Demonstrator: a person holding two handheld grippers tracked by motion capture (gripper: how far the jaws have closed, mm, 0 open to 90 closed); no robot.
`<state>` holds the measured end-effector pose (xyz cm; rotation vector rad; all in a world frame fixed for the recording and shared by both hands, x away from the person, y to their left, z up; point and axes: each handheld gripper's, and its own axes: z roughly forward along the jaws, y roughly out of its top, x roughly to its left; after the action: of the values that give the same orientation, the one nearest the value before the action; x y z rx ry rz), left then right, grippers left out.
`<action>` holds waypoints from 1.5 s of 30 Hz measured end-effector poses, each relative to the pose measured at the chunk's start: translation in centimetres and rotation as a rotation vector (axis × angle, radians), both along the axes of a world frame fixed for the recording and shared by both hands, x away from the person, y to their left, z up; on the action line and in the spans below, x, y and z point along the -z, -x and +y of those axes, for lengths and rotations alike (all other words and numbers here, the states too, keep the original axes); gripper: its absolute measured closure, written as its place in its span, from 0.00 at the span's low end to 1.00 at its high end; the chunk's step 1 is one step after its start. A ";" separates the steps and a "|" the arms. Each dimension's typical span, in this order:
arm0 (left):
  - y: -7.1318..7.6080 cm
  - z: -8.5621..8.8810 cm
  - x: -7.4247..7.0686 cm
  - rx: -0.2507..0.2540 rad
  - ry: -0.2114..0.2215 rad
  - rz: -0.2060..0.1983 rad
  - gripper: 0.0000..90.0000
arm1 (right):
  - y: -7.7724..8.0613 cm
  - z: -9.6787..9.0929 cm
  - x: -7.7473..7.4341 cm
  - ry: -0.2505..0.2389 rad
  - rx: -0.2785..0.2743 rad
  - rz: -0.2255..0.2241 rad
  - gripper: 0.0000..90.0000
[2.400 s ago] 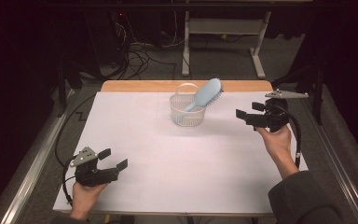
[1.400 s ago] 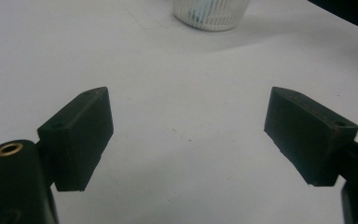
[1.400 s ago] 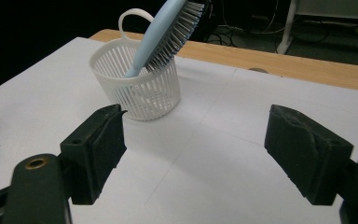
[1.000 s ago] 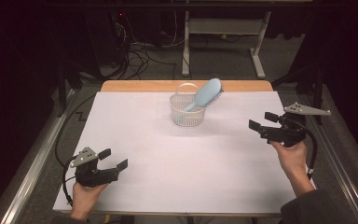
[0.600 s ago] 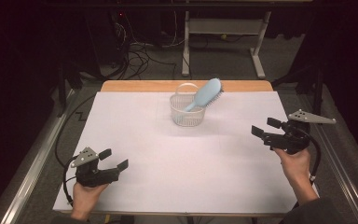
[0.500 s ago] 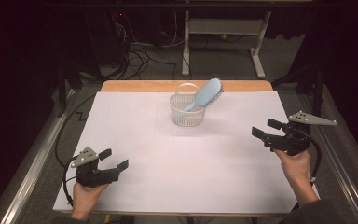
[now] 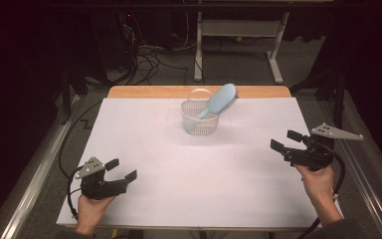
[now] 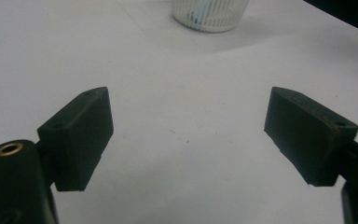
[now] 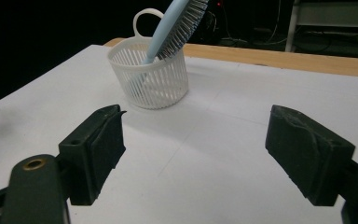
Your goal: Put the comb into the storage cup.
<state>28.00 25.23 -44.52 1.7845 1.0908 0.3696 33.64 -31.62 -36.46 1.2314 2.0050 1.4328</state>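
Blue hairbrush (image 7: 220, 101) handle-down in basket (image 7: 199, 119), head up-right

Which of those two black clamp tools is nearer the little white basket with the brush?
The right hand-held gripper, near the table's right edge, looks somewhat nearer the white slatted plastic basket. The left hand-held gripper sits back by the table's front edge.
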 end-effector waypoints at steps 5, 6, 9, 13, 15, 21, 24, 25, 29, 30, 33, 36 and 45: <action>0.0 0.0 0.0 0.001 0.006 0.003 0.16 | 0.4 -0.1 0.1 -0.027 -0.004 -0.003 0.22; 0.0 0.1 0.0 0.001 0.010 0.005 0.16 | 0.4 -0.1 0.2 -0.028 -0.005 -0.005 0.22; 0.0 0.1 0.0 -0.001 0.016 0.006 0.16 | 0.6 0.0 0.3 -0.031 -0.008 -0.006 0.22; -0.1 0.1 0.1 0.000 0.016 0.008 0.16 | 0.9 -0.2 0.5 -0.040 -0.005 -0.008 0.22; -0.1 0.1 0.1 0.000 0.016 0.009 0.16 | 1.0 -0.2 0.6 -0.044 -0.007 -0.007 0.22; -0.1 0.1 0.1 -0.001 0.016 0.010 0.16 | 1.6 -0.5 1.2 -0.048 -0.004 -0.002 0.22; -0.1 0.1 0.1 -0.002 0.018 0.012 0.16 | 1.8 -0.6 1.5 -0.052 -0.003 0.000 0.22; -0.1 0.1 0.1 -0.002 0.018 0.013 0.16 | 1.9 -0.7 1.5 -0.051 -0.002 0.000 0.22; -0.1 0.1 0.1 -0.001 0.017 0.013 0.16 | 2.3 -0.8 1.7 -0.046 0.007 -0.012 0.21; -0.1 0.1 0.1 -0.002 0.017 0.013 0.16 | 2.4 -0.8 1.8 -0.045 0.008 -0.014 0.21; -0.1 0.1 0.1 -0.003 0.018 0.013 0.16 | 2.7 -0.8 2.0 -0.039 0.009 -0.017 0.21; -0.1 0.1 0.1 -0.003 0.018 0.014 0.16 | 3.0 -1.0 2.2 -0.039 0.009 -0.021 0.21; -0.1 0.1 0.1 -0.004 0.017 0.014 0.16 | 3.6 -1.2 2.8 -0.039 0.016 -0.029 0.21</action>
<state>28.07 25.29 -44.66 1.7726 1.1047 0.3499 29.99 -32.81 -39.29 1.2327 1.9523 1.4810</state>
